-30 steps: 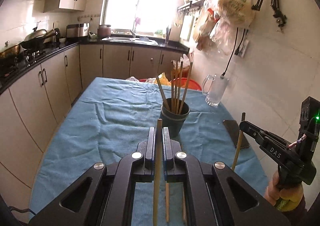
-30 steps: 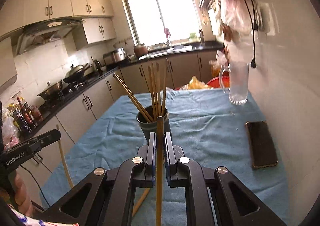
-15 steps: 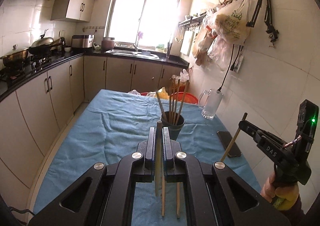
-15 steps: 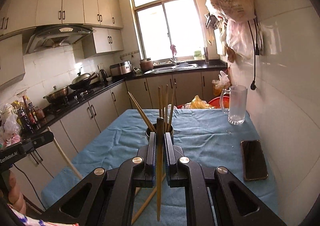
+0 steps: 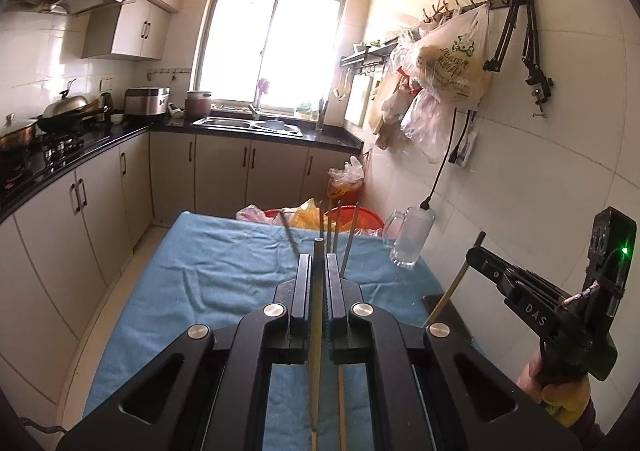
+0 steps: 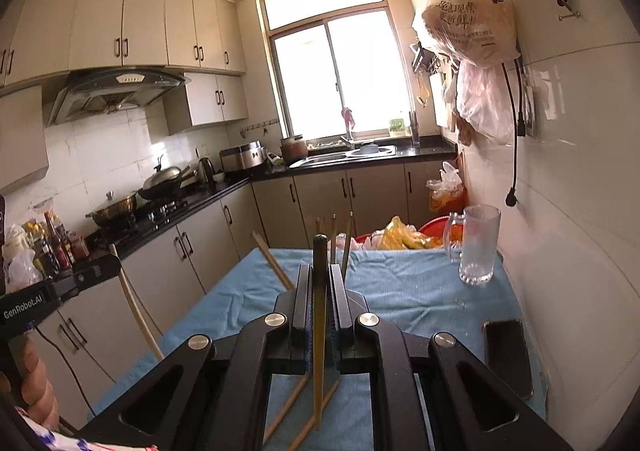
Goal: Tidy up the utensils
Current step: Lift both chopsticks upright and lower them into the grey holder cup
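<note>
My left gripper [image 5: 319, 263] is shut on a wooden chopstick [image 5: 317, 347] that runs up between its fingers. My right gripper [image 6: 320, 275] is shut on another chopstick [image 6: 319, 331], dark at its top end. Both are held high above the blue cloth [image 5: 224, 275]. The dark holder is hidden behind the fingers; only the tops of several chopsticks in it [image 5: 340, 235] [image 6: 340, 239] show. More chopsticks lie on the cloth below the grippers [image 5: 341, 403] [image 6: 288, 411]. The right gripper also shows in the left view [image 5: 480, 251], the left one in the right view [image 6: 114, 261].
A glass mug [image 6: 478, 245] stands at the table's far right by the tiled wall. A black phone [image 6: 508, 355] lies on the right edge. A red basin [image 5: 352, 217] with bags sits past the far end. Cabinets and a stove [image 6: 160, 207] run along the left.
Both grippers have risen and tilted up with their chopsticks still gripped. The holder has dropped behind the fingers, and more of the window and wall shows.
</note>
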`<state>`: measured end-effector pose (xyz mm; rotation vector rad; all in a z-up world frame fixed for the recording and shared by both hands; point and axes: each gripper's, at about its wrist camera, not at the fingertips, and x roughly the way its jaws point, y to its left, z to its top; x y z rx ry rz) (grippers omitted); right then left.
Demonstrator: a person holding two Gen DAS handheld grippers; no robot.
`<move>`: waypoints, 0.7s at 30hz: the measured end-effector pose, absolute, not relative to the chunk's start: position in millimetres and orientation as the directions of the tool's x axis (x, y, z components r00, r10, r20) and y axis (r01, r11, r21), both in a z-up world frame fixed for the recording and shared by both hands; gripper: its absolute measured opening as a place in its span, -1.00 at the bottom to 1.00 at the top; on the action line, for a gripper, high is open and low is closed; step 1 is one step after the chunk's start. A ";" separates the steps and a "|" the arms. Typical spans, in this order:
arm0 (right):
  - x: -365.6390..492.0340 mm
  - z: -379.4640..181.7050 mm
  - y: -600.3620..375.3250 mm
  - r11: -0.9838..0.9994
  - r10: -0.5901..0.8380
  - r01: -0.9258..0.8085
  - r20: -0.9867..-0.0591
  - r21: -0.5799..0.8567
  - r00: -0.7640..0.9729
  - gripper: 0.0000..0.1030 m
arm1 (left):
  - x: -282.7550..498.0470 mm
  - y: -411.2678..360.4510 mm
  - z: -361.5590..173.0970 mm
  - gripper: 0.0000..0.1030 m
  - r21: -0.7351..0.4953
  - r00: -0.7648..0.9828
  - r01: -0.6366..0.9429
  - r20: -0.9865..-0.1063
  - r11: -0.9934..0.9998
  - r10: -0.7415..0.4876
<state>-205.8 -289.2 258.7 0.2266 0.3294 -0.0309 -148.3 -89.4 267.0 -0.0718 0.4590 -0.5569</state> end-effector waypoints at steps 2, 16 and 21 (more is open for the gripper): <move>-197.2 268.4 -294.8 0.972 0.006 0.067 -0.308 0.225 0.951 -0.86 | -141.2 -96.4 276.0 -0.90 -0.181 0.749 0.506 -0.393 0.844 -0.533; -114.0 305.8 -312.9 0.964 -0.020 0.076 -0.216 0.256 0.976 -0.85 | -56.1 -157.4 318.0 -0.90 -0.195 0.761 0.522 -0.333 0.830 -0.556; -83.6 283.9 -309.3 0.971 -0.027 0.089 -0.265 0.222 0.964 -0.85 | -23.0 -183.0 299.2 -0.90 -0.165 0.761 0.502 -0.381 0.849 -0.525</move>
